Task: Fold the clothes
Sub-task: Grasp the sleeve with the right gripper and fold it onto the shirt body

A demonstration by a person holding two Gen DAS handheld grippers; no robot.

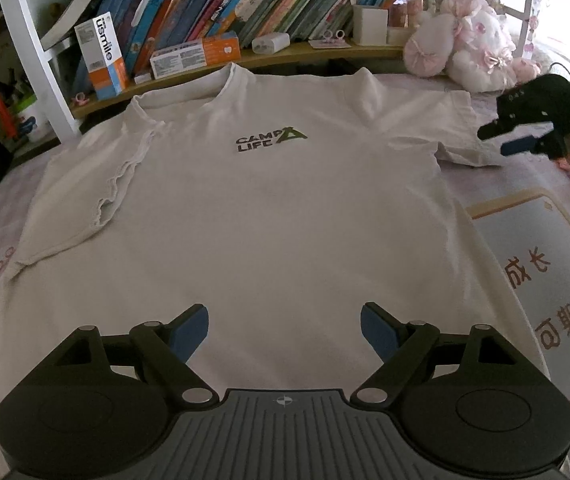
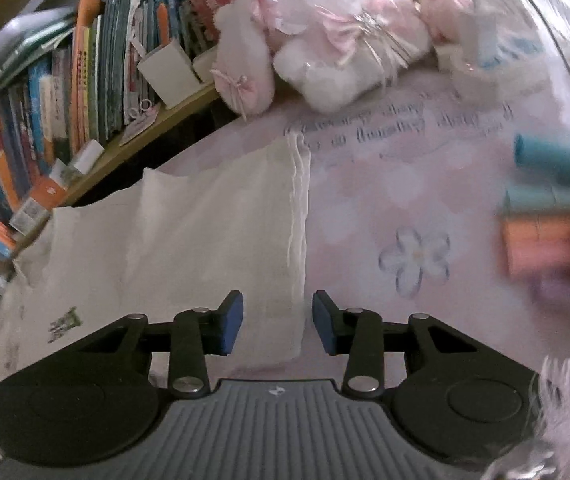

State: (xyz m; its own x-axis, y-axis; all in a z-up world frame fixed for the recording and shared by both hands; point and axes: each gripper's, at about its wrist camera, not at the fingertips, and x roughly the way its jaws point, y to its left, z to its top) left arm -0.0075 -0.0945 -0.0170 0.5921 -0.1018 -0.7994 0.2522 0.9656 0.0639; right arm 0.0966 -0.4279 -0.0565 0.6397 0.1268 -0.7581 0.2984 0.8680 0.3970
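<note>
Hovering low over the hem, the left gripper [image 1: 284, 330] is seen with its fingers spread wide and empty, while the right gripper [image 2: 277, 322] is poised with fingers parted, holding nothing, astride the edge of the right sleeve [image 2: 245, 216]. Beyond them the white T-shirt [image 1: 269, 208] is laid flat and face up on the bed [image 2: 405, 208], collar toward the bookshelf [image 1: 221, 4]. A sleeve fold is judged to be in hand: the sleeve edge would need pinching and carrying inward.
</note>
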